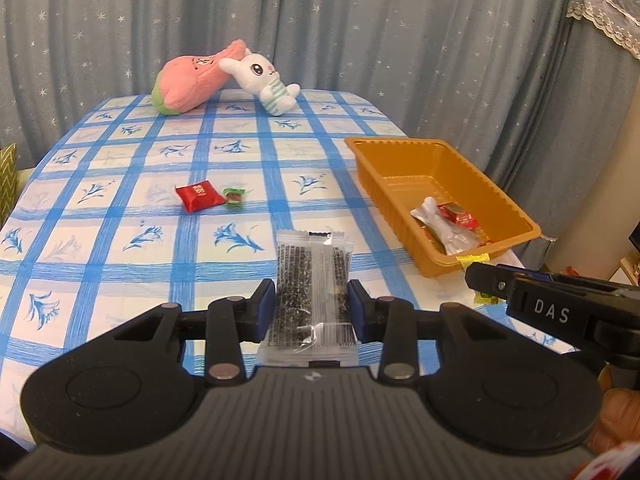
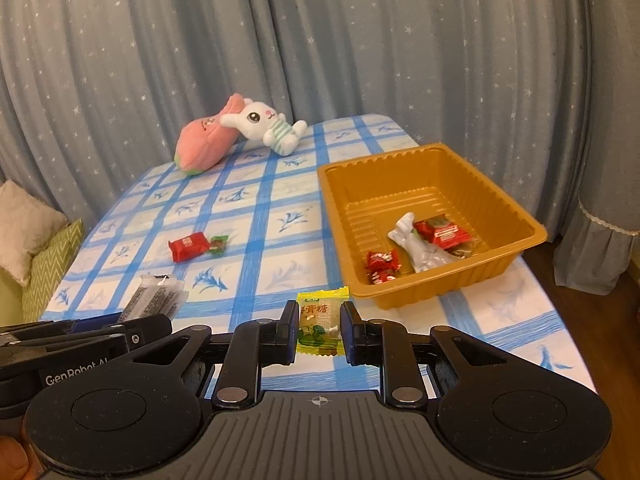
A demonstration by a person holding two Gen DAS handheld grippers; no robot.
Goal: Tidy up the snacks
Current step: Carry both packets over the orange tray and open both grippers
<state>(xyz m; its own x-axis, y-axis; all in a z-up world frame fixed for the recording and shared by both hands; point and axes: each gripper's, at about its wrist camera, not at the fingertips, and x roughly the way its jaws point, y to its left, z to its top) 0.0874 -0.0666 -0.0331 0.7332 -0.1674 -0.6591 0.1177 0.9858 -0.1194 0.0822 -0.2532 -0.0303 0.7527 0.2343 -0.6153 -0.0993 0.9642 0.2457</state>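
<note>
My left gripper (image 1: 312,304) is shut on a clear packet of dark sesame bars (image 1: 310,280), held above the checked tablecloth (image 1: 120,216); the same packet (image 2: 154,300) shows at the left of the right wrist view. My right gripper (image 2: 316,332) is shut on a small yellow-green candy (image 2: 320,322). The gold plastic tray (image 2: 516,220) stands to the right and holds red-wrapped snacks (image 2: 382,266) and a silver wrapper (image 2: 416,246). On the cloth lie a red snack (image 1: 199,197) and a small green candy (image 1: 234,199).
Two plush toys, a pink one (image 1: 192,80) and a white rabbit (image 1: 264,80), lie at the table's far end before a blue star curtain (image 1: 360,20). A green cushioned seat (image 2: 52,264) stands left of the table. The tray (image 1: 440,148) sits near the right table edge.
</note>
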